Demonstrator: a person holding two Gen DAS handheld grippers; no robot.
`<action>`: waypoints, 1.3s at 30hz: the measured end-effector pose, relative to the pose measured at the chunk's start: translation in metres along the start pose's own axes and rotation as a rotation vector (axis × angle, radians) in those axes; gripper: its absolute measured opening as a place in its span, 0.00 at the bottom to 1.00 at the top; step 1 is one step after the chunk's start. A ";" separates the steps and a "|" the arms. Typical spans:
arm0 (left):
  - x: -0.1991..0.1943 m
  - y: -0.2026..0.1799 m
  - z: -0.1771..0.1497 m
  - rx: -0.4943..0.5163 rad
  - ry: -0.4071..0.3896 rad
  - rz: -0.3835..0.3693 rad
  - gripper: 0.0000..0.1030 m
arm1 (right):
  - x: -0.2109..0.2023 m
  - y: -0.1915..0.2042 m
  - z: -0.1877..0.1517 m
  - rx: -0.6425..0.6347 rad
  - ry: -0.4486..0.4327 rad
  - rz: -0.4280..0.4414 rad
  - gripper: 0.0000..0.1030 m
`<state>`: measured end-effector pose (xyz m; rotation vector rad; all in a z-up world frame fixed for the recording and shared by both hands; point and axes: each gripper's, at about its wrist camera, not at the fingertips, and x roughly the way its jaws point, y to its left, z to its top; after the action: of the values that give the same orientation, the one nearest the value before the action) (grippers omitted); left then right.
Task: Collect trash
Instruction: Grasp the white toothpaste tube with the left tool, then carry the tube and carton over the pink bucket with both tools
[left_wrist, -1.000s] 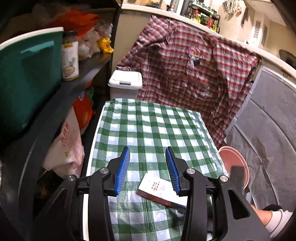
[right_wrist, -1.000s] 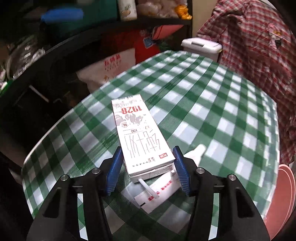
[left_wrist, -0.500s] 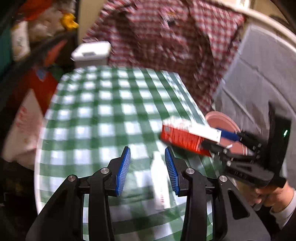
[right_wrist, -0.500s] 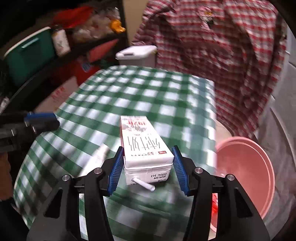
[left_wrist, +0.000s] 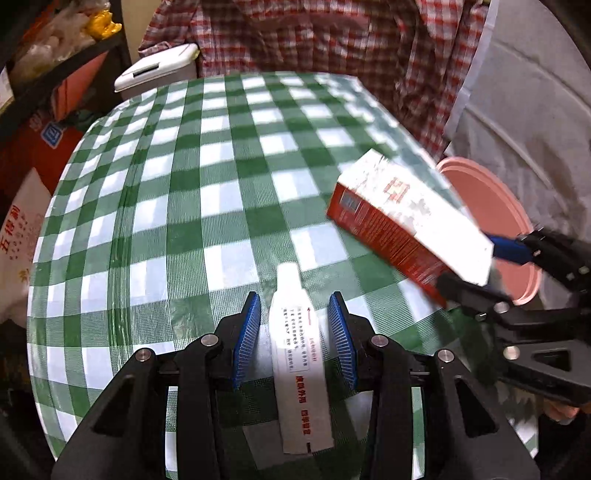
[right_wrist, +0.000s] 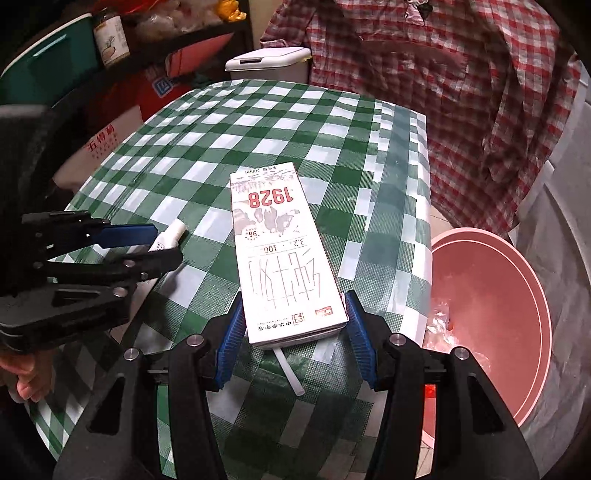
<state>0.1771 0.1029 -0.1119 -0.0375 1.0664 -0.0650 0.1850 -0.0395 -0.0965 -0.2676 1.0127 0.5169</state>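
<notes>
- milk carton (right_wrist: 282, 254) clamped at its base between right gripper (right_wrist: 295, 345) jaws, pink bin (right_wrist: 491, 317) right of them.
- left gripper (left_wrist: 294, 341) jaws wide, white tube (left_wrist: 297, 354) lying between them, untouched.

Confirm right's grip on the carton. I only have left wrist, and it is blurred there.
Observer: The right wrist view shows the right gripper shut on the milk carton, with a blue pad against each side of its near end.
Operator: Anything in the pink basin? The carton blocks it for me.
Observer: Yes. The pink basin beside the table holds crumpled clear plastic near its table-side rim.
</notes>
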 end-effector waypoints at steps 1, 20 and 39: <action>0.000 -0.001 -0.001 0.007 -0.009 0.006 0.38 | 0.000 -0.001 0.000 0.002 0.002 0.003 0.51; -0.042 0.008 0.010 -0.028 -0.127 0.036 0.27 | -0.024 0.002 0.013 0.004 -0.093 -0.003 0.50; -0.120 0.015 0.021 -0.133 -0.336 0.066 0.27 | -0.105 -0.016 0.013 0.076 -0.286 -0.044 0.50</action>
<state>0.1381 0.1261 0.0020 -0.1293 0.7338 0.0703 0.1585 -0.0777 0.0004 -0.1430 0.7446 0.4610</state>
